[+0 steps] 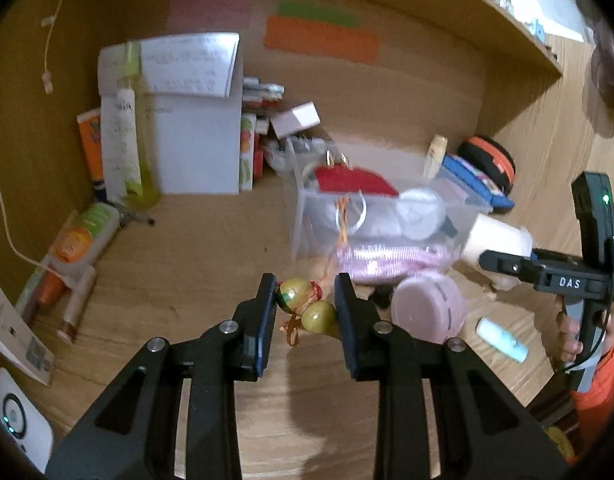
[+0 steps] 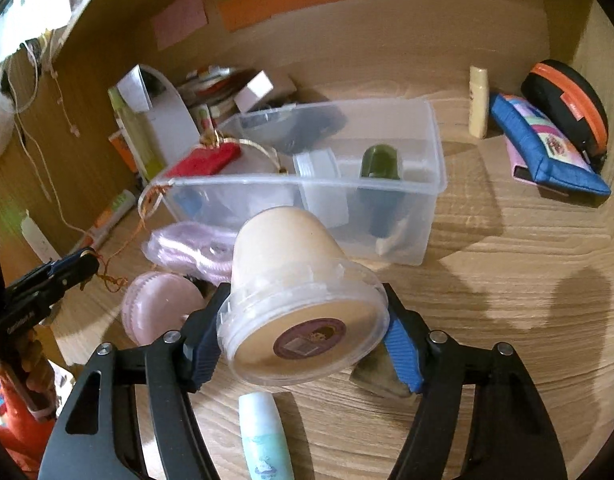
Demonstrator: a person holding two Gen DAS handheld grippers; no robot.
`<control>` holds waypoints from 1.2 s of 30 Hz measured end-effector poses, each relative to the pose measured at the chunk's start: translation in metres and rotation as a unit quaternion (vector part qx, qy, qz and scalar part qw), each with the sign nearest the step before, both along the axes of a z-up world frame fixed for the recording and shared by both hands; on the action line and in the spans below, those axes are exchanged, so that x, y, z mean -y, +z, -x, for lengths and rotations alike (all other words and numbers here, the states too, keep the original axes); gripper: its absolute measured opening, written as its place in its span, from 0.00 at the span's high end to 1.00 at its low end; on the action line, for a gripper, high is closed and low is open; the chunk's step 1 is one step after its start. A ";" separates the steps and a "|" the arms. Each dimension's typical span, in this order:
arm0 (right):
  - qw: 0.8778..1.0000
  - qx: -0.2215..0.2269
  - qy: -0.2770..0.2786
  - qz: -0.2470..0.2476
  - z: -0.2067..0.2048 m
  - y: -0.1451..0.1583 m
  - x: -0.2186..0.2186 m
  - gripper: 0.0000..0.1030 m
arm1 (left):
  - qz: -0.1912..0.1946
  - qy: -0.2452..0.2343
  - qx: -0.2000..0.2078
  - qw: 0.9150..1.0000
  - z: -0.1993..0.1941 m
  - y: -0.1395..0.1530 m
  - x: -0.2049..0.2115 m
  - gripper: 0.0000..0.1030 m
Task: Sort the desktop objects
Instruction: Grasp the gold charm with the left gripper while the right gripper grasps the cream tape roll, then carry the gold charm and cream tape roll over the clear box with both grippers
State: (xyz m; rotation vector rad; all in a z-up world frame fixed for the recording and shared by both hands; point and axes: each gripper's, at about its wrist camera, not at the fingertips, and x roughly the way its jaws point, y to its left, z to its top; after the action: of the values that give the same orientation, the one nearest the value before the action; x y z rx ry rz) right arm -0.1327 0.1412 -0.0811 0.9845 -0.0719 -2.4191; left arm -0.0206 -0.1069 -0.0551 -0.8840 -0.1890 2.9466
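Between the left gripper's [image 1: 305,304] jaws sits a small gourd charm [image 1: 307,306], green and yellow with red thread at its waist; the 2 blue-padded jaws press its sides, so they are closed on it, raised above the tabletop [image 1: 187,264]. An orange tassel cord trails from the charm ahead of the jaws toward the clear plastic bin [image 1: 307,216]. Just ahead and to the right of these jaws lie a pink round case [image 1: 429,306] and a packet of pink pads [image 1: 391,262] against the bin's near wall. Farther right, a pale blue tube [image 1: 503,339] rests on the wood.

Across the right gripper's [image 2: 307,340] jaws lies a cream jar with a clear lid [image 2: 295,300], tilted, its lid end toward the camera and its base pointing ahead at the bin [image 2: 423,216]. Both jaws grip it near the lid, holding it off the tabletop [image 2: 507,320]. Directly beyond the jar, the bin holds a red fabric piece [image 2: 211,160] at its left end, a white tub [image 2: 319,164] mid-way and a dark green bottle [image 2: 381,164] right of that. Below the jaws, nearest the camera, the pale blue tube [image 2: 265,436] shows again. Far ahead and right of the jaws stand a small cream bottle [image 2: 479,102], a blue pouch [image 2: 547,140] and a black-and-orange case [image 2: 567,108].
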 end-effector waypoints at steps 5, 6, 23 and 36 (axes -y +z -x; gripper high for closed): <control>1.000 -0.023 -0.002 0.012 -0.007 0.016 -0.007 0.35 | -0.005 -0.005 -0.024 1.000 0.001 0.021 0.004 0.72; 0.999 -0.030 -0.001 0.013 -0.008 0.020 -0.008 0.35 | -0.008 -0.008 -0.028 1.000 0.002 0.026 0.005 0.72; 0.995 -0.100 0.021 0.007 0.013 0.073 -0.006 0.35 | -0.027 -0.060 -0.091 0.994 0.052 0.106 0.000 0.72; 0.995 -0.097 -0.008 -0.004 0.046 0.079 -0.016 0.35 | -0.034 -0.108 -0.081 0.990 0.127 0.112 -0.029 0.72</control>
State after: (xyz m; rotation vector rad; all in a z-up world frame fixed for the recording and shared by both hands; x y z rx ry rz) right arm -0.1785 0.1572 -0.0022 0.7499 -0.0019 -2.5175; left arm -0.1471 -0.0780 0.0573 -0.6104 -0.1722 2.7738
